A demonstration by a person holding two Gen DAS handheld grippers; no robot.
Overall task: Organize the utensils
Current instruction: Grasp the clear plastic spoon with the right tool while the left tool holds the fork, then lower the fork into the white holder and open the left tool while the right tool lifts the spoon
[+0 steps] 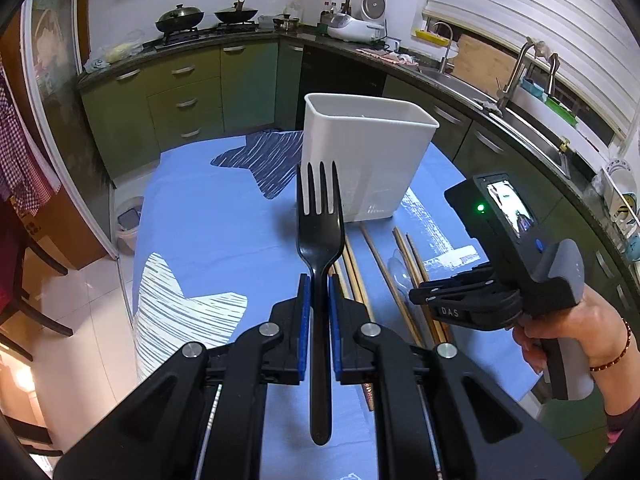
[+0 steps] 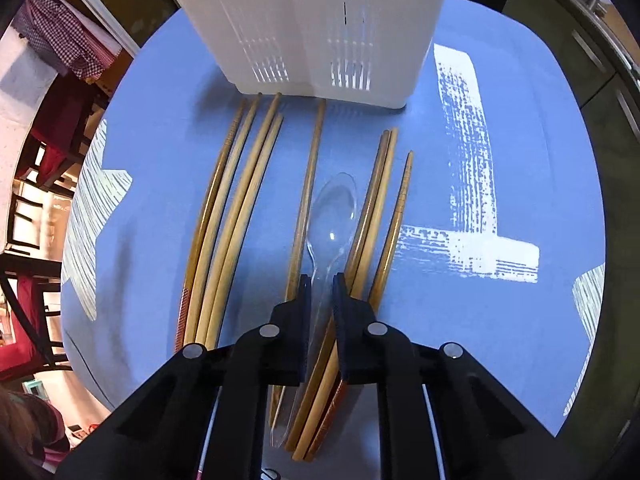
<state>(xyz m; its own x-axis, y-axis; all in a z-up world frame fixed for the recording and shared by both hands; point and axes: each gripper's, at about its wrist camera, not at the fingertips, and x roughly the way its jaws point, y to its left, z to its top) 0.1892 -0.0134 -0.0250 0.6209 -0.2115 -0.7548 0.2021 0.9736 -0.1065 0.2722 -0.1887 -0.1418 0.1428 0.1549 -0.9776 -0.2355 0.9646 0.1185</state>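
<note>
While gripping clear spoon [image 2: 334,216], right tool [image 1: 420,294] reads "DAS".

A black plastic fork [image 1: 320,236] is held upright, tines up, before an upright white slotted utensil holder [image 1: 364,160]. A clear plastic spoon [image 2: 330,220] is laid among wooden chopsticks [image 2: 236,216] on the blue-clothed bench [image 2: 500,320].

Home kitchen, stove [image 1: 208,28], sink [image 1: 532,120], cabinets [image 1: 180,92]
</note>
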